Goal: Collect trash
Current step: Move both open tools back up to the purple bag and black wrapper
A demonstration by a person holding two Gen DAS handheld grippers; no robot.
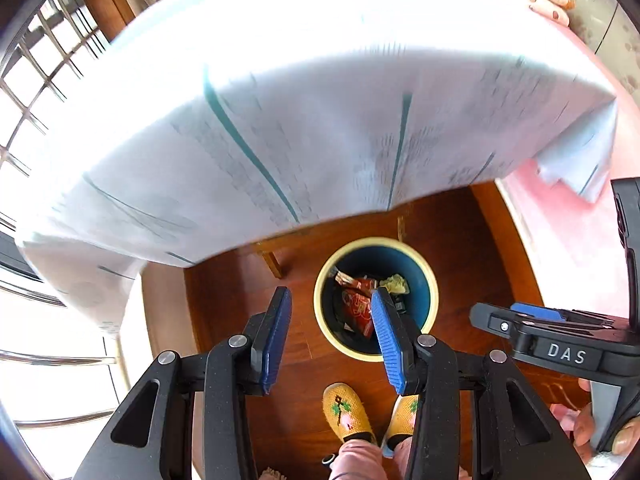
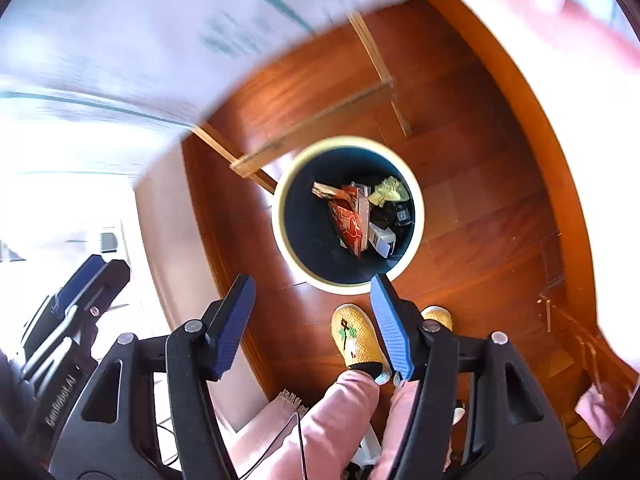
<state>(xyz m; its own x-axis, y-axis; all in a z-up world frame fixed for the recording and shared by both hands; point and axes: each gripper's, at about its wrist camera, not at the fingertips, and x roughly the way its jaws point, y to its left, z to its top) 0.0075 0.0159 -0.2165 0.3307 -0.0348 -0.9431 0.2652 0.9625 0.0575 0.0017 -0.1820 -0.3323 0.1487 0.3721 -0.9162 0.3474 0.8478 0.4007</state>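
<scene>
My left gripper (image 1: pixel 332 336) and right gripper (image 2: pixel 312 320) gape empty; my left finger (image 1: pixel 388 340) hides part of the bin (image 1: pixel 428 280) at lower centre.

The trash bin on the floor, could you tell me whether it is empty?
Not empty: the trash bin holds a red wrapper, yellowish crumpled paper and small boxes.

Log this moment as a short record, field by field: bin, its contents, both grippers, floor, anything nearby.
bin: round trash bin, cream rim, dark blue inside, standing on the floor
contents: red wrapper, yellowish crumpled paper, white and dark small boxes
left gripper: open, empty, above the bin
right gripper: open, empty, above the bin's near edge
floor: reddish wooden floor
nearby: table with white cloth beyond the bin; person's yellow slippers beside the bin
</scene>
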